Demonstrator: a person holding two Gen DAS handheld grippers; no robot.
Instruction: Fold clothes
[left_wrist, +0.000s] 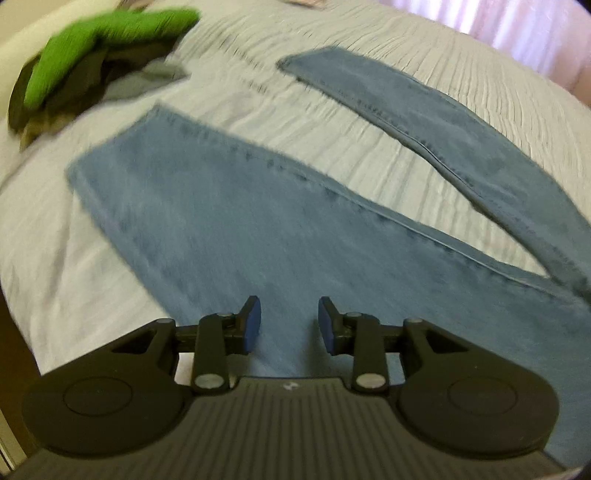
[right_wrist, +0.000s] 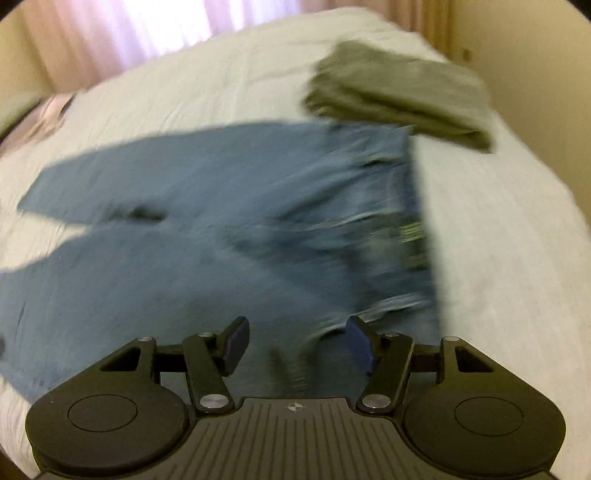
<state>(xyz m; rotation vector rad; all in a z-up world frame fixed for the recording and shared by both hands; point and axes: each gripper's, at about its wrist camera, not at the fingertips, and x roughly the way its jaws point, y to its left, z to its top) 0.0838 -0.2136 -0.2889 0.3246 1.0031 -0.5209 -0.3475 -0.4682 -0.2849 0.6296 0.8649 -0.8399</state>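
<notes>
A pair of blue jeans (left_wrist: 229, 206) lies flat on the bed with its two legs spread apart in a V. My left gripper (left_wrist: 290, 321) is open and empty, just above the near leg. In the right wrist view the jeans (right_wrist: 207, 206) show with the waistband at the right. My right gripper (right_wrist: 295, 343) is open and empty, over the upper part of the jeans near the waist. Both views are motion-blurred.
The bed has a pale ribbed cover (left_wrist: 332, 48). A pile with a green garment (left_wrist: 107, 48) lies at the far left. A folded olive-grey garment (right_wrist: 399, 92) lies beyond the waistband. Pink curtains (right_wrist: 122, 26) hang behind the bed.
</notes>
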